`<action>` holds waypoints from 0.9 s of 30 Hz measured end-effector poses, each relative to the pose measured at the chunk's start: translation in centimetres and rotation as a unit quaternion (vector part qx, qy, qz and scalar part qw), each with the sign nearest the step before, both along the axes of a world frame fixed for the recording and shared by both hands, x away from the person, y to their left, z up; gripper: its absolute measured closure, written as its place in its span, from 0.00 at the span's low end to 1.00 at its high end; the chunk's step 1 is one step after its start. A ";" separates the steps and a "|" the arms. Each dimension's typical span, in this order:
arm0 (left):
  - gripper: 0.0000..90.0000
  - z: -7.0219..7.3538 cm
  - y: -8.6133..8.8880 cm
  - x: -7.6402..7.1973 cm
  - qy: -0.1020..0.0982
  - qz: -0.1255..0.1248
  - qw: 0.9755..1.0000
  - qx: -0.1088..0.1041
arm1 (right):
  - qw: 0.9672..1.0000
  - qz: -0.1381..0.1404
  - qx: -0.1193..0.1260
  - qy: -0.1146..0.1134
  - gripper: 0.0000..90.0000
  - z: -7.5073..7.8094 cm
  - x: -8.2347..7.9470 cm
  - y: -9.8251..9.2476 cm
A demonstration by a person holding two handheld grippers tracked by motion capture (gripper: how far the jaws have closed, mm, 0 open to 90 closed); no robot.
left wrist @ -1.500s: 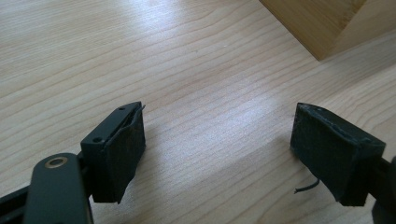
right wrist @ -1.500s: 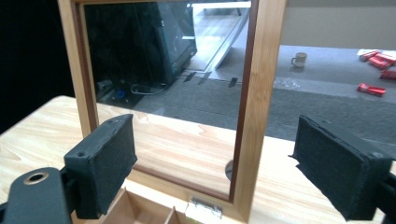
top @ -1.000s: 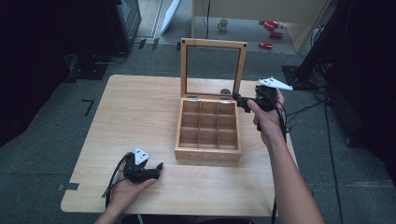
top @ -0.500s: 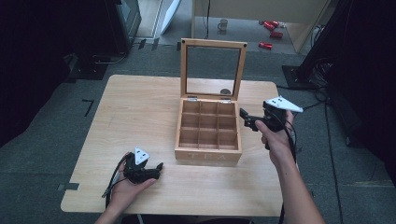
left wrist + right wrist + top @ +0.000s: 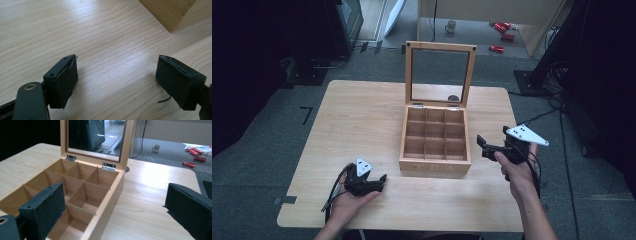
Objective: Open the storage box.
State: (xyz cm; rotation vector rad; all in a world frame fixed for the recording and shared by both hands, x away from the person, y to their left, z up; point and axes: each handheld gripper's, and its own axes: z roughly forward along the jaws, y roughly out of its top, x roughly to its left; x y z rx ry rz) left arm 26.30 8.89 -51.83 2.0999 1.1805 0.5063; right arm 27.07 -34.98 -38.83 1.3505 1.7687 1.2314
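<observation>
A wooden tea box [image 5: 435, 145] stands mid-table, its glass-paned lid [image 5: 440, 74] upright and its several compartments empty. In the right gripper view the box [image 5: 105, 195] lies ahead and to the left, with its lid [image 5: 96, 137] behind it. My right gripper [image 5: 484, 145] is held just right of the box above the table, jaws open and nothing between them. My left gripper [image 5: 379, 181] rests on the table near the front edge, left of the box, open and empty. In the left gripper view a corner of the box [image 5: 170, 12] shows at the upper right.
The light wooden table [image 5: 362, 115] has bare surface left of the box. A small dark disc [image 5: 453, 98] lies behind the lid. On the floor beyond are a mug [image 5: 451, 25], red cans [image 5: 502, 37] and dark equipment [image 5: 562, 65] at the right.
My right gripper has moved back from beside the box's hinge toward the front right, away from the lid. The left gripper has stayed put.
</observation>
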 end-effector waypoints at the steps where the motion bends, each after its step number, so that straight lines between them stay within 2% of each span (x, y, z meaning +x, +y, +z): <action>1: 0.20 0.0 0.0 0.0 -0.001 0.001 1.000 -0.001 | 1.000 -0.002 -0.002 -0.001 0.03 -0.2 -0.4 -0.2; 4: 0.20 0.0 0.0 0.0 0.000 0.000 1.000 0.001 | 1.000 -0.012 -0.018 -0.002 0.03 -0.7 -1.2 -0.6; 15: 0.20 0.0 0.0 0.0 0.000 0.000 1.000 0.001 | 0.999 -0.037 -0.006 0.014 0.03 -3.3 -3.4 -2.9; 27: 0.20 0.0 0.0 0.0 0.000 -0.001 1.000 0.001 | 0.998 -0.050 -0.003 0.029 0.03 -5.2 -5.1 -4.1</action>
